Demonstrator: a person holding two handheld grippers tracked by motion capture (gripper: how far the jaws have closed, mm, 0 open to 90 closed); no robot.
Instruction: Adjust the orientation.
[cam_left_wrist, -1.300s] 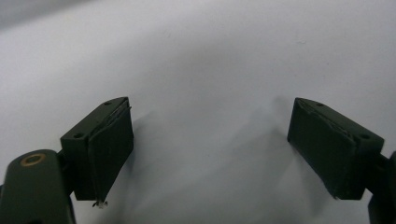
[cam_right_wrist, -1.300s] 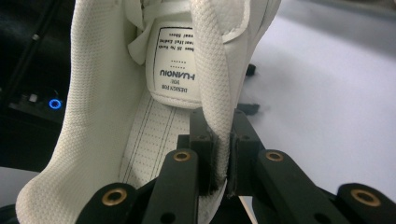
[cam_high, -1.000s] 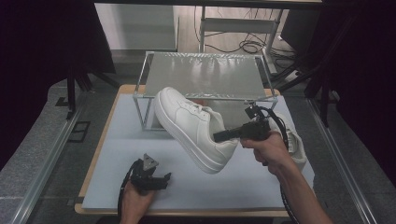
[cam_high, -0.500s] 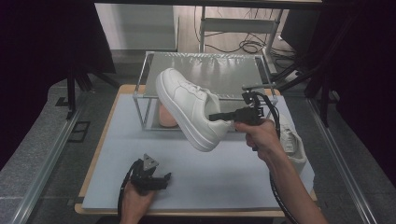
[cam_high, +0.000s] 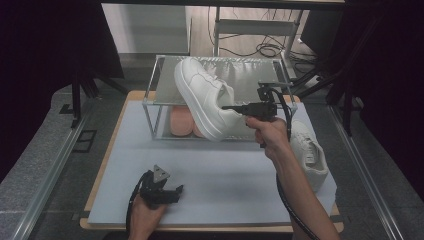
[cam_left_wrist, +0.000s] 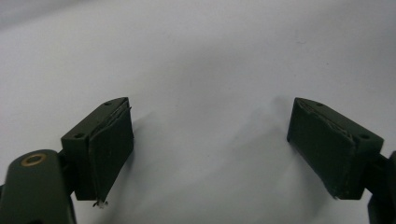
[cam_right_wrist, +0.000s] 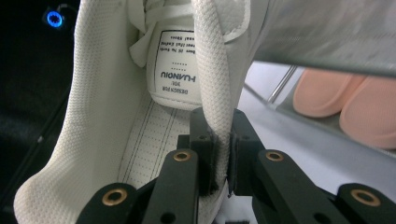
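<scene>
A white sneaker hangs in the air, toe up and tilted on its side, at the front edge of the metal shoe rack. My right gripper is shut on the collar wall by its opening; in the right gripper view the padded wall is pinched between the pads and the tongue label shows. The second white sneaker lies on the mat at the right. My left gripper rests near the front edge, open, with bare mat between its fingers.
A pair of pink shoes sits on the rack's lower level, also seen in the right gripper view as pink shoes. The grey mat covers a wooden table. Cables and a metal frame stand behind the rack.
My right gripper has carried the white sneaker up and away from me, from above the mat to the rack's front edge. The left gripper has stayed put.
</scene>
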